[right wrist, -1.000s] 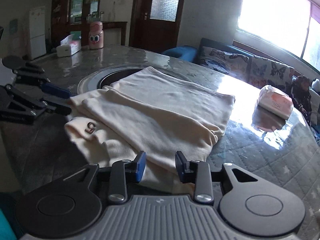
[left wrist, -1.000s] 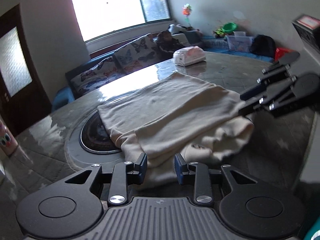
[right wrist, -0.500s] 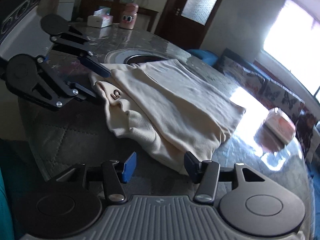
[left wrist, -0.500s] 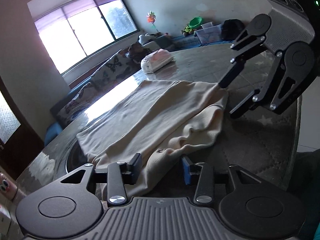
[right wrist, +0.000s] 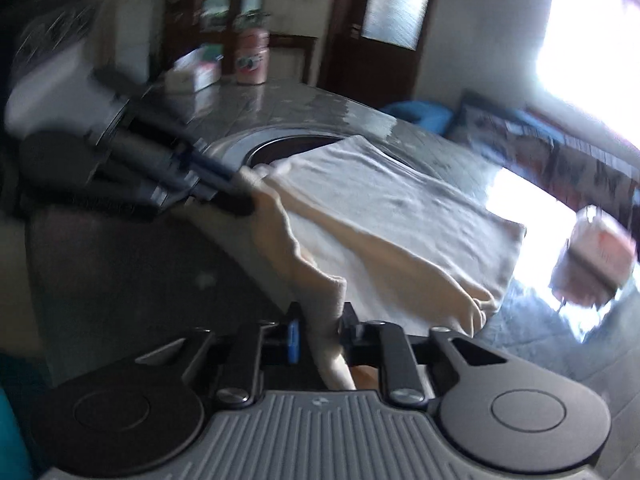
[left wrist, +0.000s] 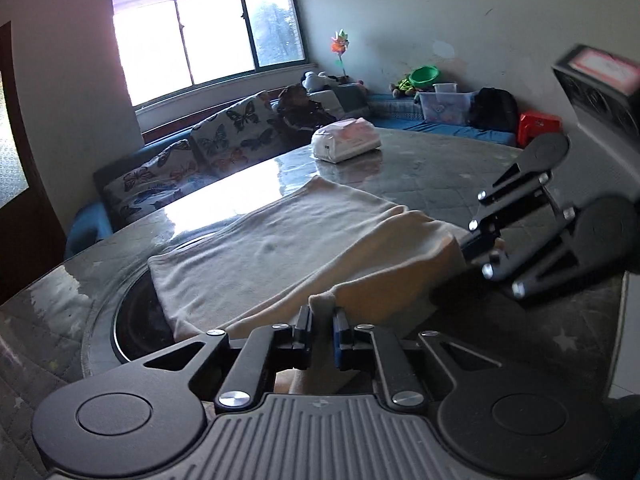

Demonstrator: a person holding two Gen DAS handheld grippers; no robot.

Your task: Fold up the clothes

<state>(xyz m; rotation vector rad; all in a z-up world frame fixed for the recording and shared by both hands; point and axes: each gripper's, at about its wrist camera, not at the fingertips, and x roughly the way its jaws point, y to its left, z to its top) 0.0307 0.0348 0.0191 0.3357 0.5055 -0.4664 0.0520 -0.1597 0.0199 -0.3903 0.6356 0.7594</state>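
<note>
Cream garment lies folded on the grey tabletop, its near edge lifted. Left gripper and right gripper, angled towards each other, each have jaws clenched on that edge.

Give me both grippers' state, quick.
Left gripper: closed on the cream garment, near edge.
Right gripper: closed on the same garment's near edge.

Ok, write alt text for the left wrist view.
The left gripper is shut on the near edge of a cream garment spread on a round grey table, while the right gripper pinches the same edge farther right. Behind lie a tissue pack, a butterfly-print sofa and a bright window.
</note>
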